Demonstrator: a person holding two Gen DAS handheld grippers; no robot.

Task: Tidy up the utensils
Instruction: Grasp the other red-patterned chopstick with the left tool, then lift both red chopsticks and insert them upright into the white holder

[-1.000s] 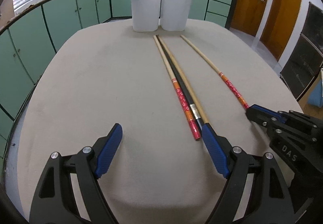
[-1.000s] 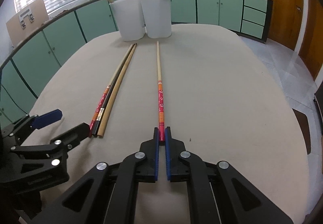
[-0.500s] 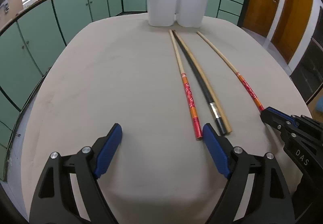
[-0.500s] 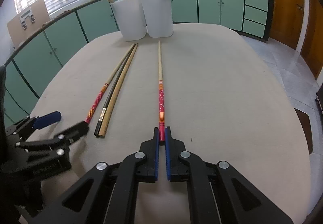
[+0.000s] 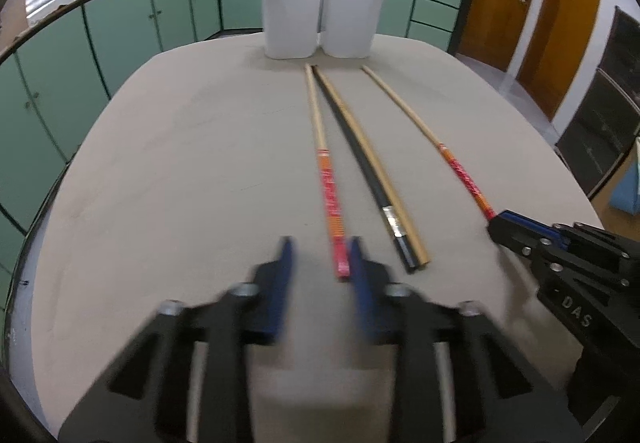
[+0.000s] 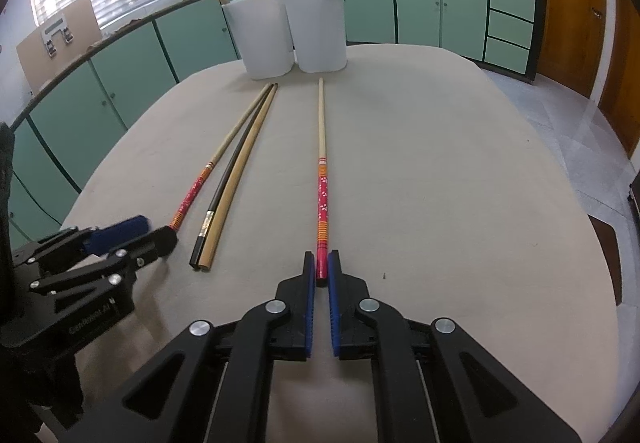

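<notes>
The right gripper [image 6: 322,267] had its jaws closed on the red end of one chopstick [image 6: 321,147] lying on the tabletop [image 6: 440,183]. The left gripper [image 5: 320,263] had its jaws partly open around another red-ended chopstick [image 5: 326,179].

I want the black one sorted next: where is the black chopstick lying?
In the left wrist view the black chopstick lies mid-table, pressed against a plain wooden chopstick on its right, with a red-patterned chopstick on its left.
</notes>
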